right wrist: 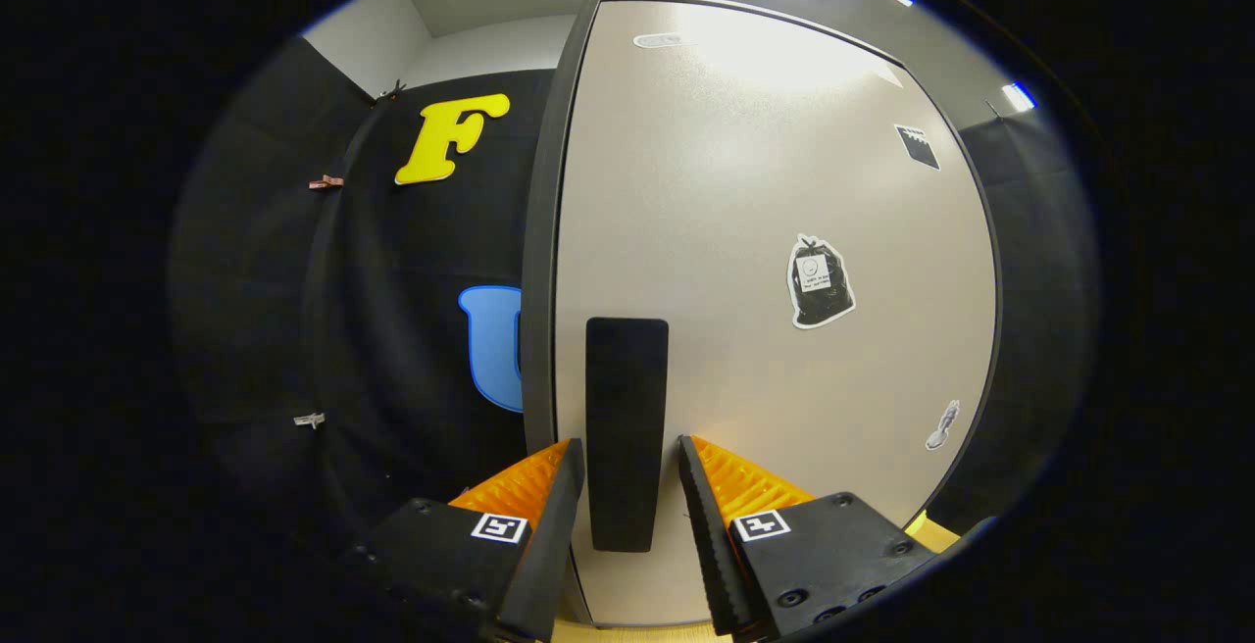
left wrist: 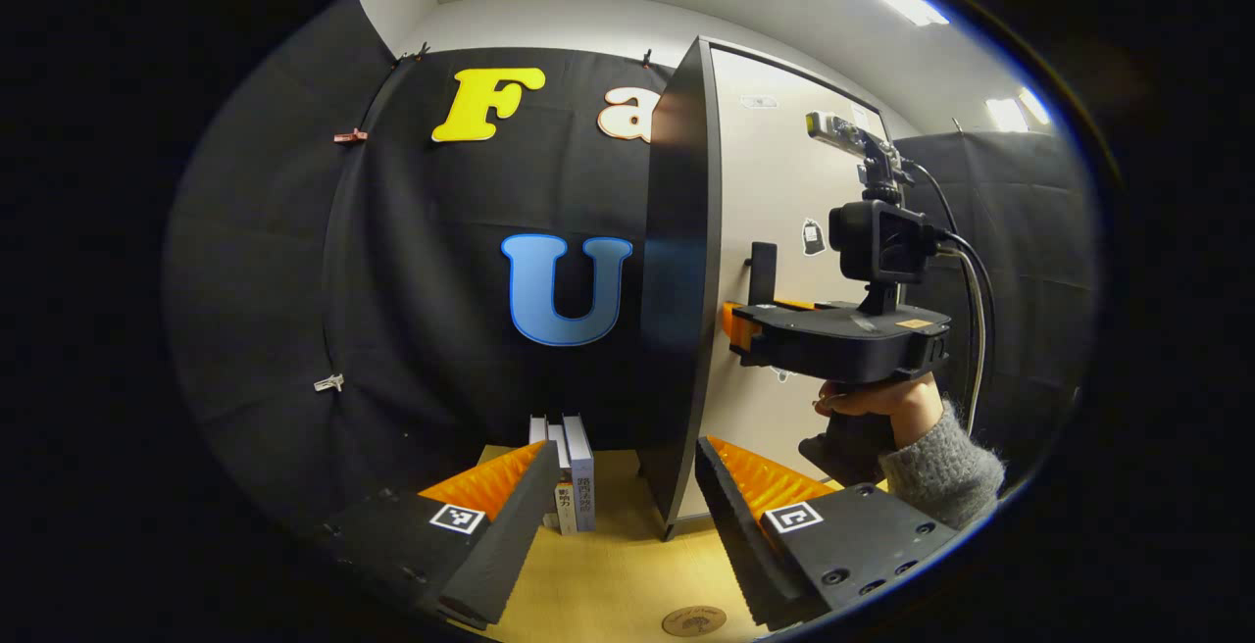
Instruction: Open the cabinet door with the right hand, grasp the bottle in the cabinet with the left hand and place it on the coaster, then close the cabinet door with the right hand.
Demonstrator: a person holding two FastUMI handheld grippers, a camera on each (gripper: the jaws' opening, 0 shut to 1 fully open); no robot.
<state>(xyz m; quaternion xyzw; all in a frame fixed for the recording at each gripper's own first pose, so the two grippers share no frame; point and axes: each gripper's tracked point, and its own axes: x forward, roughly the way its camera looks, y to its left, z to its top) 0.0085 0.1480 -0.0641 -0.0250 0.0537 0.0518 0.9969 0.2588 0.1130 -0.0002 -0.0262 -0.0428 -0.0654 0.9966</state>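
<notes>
The cabinet point(left wrist: 784, 192) has a pale door point(right wrist: 765, 182) that looks closed, with an upright black handle point(right wrist: 626, 427). My right gripper point(right wrist: 629, 449) straddles that handle, and a thin strip of door shows between the handle and each finger, so it is open. In the left gripper view the right gripper point(left wrist: 750, 321) reaches the handle point(left wrist: 762, 269), held by a hand in a grey sleeve point(left wrist: 936, 467). My left gripper point(left wrist: 627, 471) hangs open and holds nothing, facing the cabinet's dark side panel point(left wrist: 677, 310). A round coaster point(left wrist: 693, 620) lies on the wooden table point(left wrist: 618, 574) just below it.
A few upright books point(left wrist: 571, 474) stand on the table against the black cloth wall, left of the cabinet's foot. A camera with cables point(left wrist: 882, 241) rides on top of the right gripper. Two stickers point(right wrist: 819, 282) are on the door.
</notes>
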